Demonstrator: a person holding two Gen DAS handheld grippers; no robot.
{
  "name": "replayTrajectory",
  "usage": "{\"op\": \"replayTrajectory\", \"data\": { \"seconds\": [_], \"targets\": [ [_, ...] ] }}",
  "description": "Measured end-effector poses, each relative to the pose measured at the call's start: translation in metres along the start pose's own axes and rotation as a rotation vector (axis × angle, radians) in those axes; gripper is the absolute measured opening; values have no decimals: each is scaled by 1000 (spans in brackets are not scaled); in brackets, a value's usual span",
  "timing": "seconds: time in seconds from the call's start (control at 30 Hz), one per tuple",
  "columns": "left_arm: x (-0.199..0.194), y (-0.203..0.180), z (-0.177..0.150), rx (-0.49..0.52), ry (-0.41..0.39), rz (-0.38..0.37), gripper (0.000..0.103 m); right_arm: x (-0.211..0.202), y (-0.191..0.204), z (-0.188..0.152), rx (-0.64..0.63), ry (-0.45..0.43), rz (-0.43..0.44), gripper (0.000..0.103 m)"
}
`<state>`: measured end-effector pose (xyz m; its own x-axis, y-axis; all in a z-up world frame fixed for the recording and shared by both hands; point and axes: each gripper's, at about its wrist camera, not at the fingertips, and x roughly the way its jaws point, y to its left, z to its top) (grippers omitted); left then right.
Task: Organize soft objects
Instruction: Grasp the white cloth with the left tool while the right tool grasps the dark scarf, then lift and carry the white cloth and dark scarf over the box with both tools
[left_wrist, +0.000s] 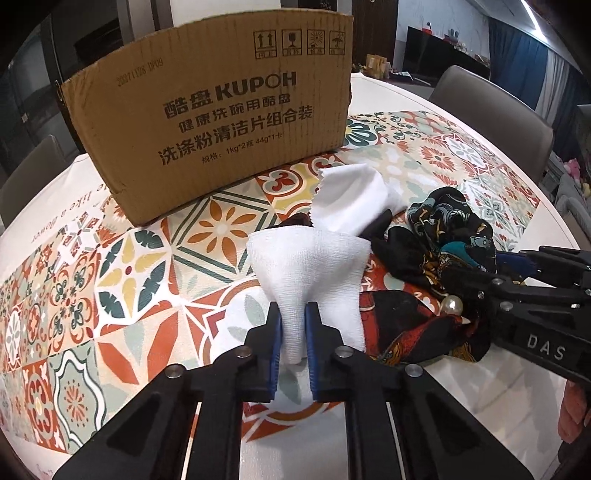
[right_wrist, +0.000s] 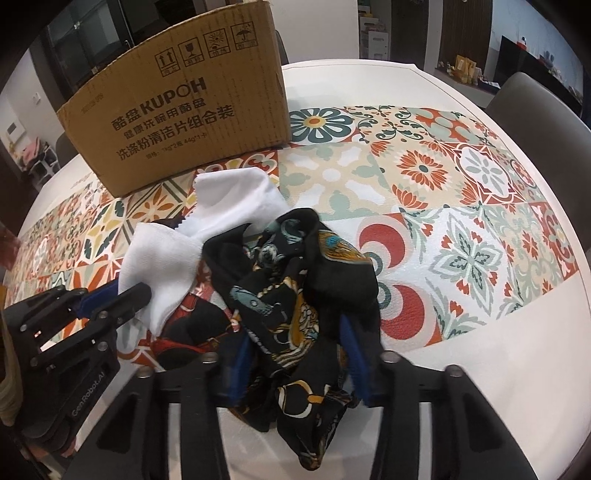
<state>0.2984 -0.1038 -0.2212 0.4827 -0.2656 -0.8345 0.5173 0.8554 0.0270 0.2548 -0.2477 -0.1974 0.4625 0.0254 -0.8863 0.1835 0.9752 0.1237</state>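
On the tile-patterned tablecloth (right_wrist: 461, 206) before the brown cardboard box (left_wrist: 221, 122), the left gripper (left_wrist: 293, 325) pinches a white ribbed cloth (left_wrist: 314, 266) while the right gripper (right_wrist: 295, 343) clamps the black patterned silky scarf (right_wrist: 291, 280), likely to box both.

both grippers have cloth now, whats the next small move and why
Probably lift the left gripper and carry its white cloth toward the cardboard box. Its fingers are shut on the cloth, and the box stands just behind on the table. The right gripper grips the black patterned scarf, so the two pieces can separate.
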Motion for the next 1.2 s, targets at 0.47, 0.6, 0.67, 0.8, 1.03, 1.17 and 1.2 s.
{"op": "replayTrajectory", "data": {
  "seconds": [0.47,0.6,0.67,0.8,1.03,1.17,1.2],
  "targets": [
    [-50,-6,-1,-33,-65,24,9,-29,2,-5,-5,-21,53,21],
    [-64,-7,0,-48,-90,32,9,-41,2,-4,-8,-43,65,19],
    [-70,-7,2,-59,-100,34,9,-47,2,-3,-11,-53,73,19],
    [-85,-8,4,-74,-127,39,9,-61,4,0,-20,-81,84,19],
    [-108,-7,10,-96,-169,45,9,-88,7,7,-38,-131,99,19],
    [-121,-6,16,-108,-197,56,9,-103,9,12,-47,-166,108,19],
    [-126,-5,18,-112,-206,58,9,-107,10,13,-50,-175,110,19]
  ]
}}
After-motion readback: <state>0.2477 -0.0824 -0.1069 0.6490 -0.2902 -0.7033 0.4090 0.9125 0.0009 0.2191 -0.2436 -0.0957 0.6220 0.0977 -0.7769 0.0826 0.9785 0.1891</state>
